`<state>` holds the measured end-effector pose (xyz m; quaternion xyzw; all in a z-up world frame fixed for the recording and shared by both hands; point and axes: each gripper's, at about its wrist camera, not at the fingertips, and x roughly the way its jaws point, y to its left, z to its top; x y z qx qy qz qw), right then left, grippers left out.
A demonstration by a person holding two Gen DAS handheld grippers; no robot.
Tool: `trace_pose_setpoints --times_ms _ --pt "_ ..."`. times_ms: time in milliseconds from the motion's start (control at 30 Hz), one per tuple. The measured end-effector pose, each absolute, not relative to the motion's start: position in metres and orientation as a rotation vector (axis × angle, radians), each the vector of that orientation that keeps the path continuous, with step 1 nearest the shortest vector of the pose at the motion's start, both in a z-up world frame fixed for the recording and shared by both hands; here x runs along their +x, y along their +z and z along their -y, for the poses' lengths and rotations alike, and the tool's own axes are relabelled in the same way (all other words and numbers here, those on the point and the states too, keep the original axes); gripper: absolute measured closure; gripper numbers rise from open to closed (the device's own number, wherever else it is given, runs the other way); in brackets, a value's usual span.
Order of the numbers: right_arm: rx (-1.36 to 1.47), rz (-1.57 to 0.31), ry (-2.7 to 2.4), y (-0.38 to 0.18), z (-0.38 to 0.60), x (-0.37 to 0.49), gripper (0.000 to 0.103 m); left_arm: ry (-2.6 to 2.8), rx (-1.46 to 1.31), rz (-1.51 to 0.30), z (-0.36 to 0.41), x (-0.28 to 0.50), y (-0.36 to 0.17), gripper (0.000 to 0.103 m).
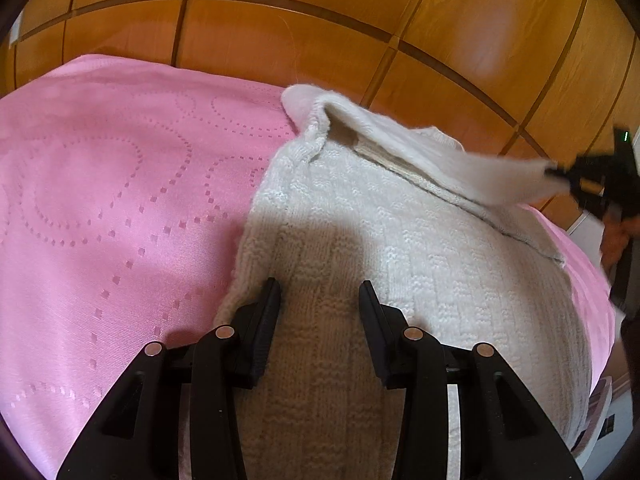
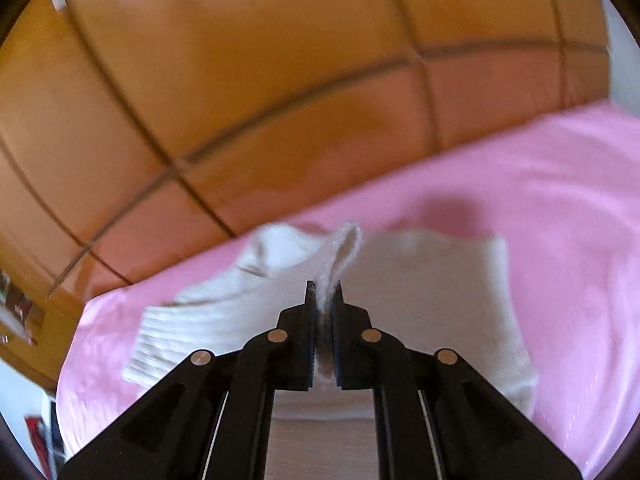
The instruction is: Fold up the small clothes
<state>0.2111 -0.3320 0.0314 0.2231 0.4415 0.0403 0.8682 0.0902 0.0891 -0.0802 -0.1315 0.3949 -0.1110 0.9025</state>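
Garment: a small cream-white knitted sweater with a ribbed, cable-like texture (image 1: 400,248) lies spread on a pink bedspread patterned with dotted rings (image 1: 120,184); from the left wrist camera it fills the centre and the 3 o'clock side, while the bare pink cover takes the 9 o'clock side.

Lifted part: one edge of the knit is raised off the rest toward 2 o'clock in the left wrist view, stretched out to the right tongs (image 1: 560,174) at the frame's 3 o'clock edge; that part is blurred.

Left tongs (image 1: 319,292): black, released, the two fingers set well apart just above the sweater's near part at 6 o'clock, with knit showing between them; whether they touch the fabric I cannot tell.

Right tongs (image 2: 325,300): black, clenched on a thin fold of the cream knit sweater (image 2: 400,280), which sticks up between the fingers toward 12 o'clock.

Right wrist view: blurred; the sweater's body lies on the pink cover (image 2: 540,200) beyond the tongs, and a ribbed cuff end lies at 8 o'clock.

Backdrop: glossy orange-brown wooden panelling with dark grooves (image 1: 320,20) fills the 12 o'clock half of both views behind the bed.

Containers: cannot tell of any; the sweater rests directly on the bedspread.
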Motion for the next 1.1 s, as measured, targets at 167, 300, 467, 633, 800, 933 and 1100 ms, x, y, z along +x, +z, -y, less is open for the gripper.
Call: trace_pose_setpoints --times_ms 167,300,467,633,800,933,1100 --pt "0.46 -0.996 -0.046 -0.014 0.362 0.203 0.097 -0.22 -0.254 -0.819 -0.088 0.091 -0.08 0.063" --pt "0.466 -1.017 -0.087 -0.037 0.376 0.199 0.097 -0.212 -0.242 -0.825 -0.086 0.091 -0.079 0.063" --pt "0.402 -1.002 -0.076 -0.023 0.366 0.197 0.082 -0.225 -0.289 -0.906 -0.09 0.104 -0.062 0.055" --pt "0.341 -0.879 -0.065 0.008 0.36 0.177 0.044 -0.356 -0.471 -0.873 -0.096 0.131 -0.034 0.049" --pt "0.267 -0.87 0.046 0.015 0.325 0.173 0.035 -0.41 -0.575 -0.889 -0.079 0.182 -0.039 0.038" --pt "0.216 -0.898 0.077 0.007 0.305 0.178 0.034 -0.387 -0.61 -0.913 -0.067 0.22 -0.049 0.032" --pt "0.183 -0.968 0.041 -0.02 0.301 0.191 0.033 -0.158 -0.699 -0.845 -0.104 0.244 -0.062 0.034"
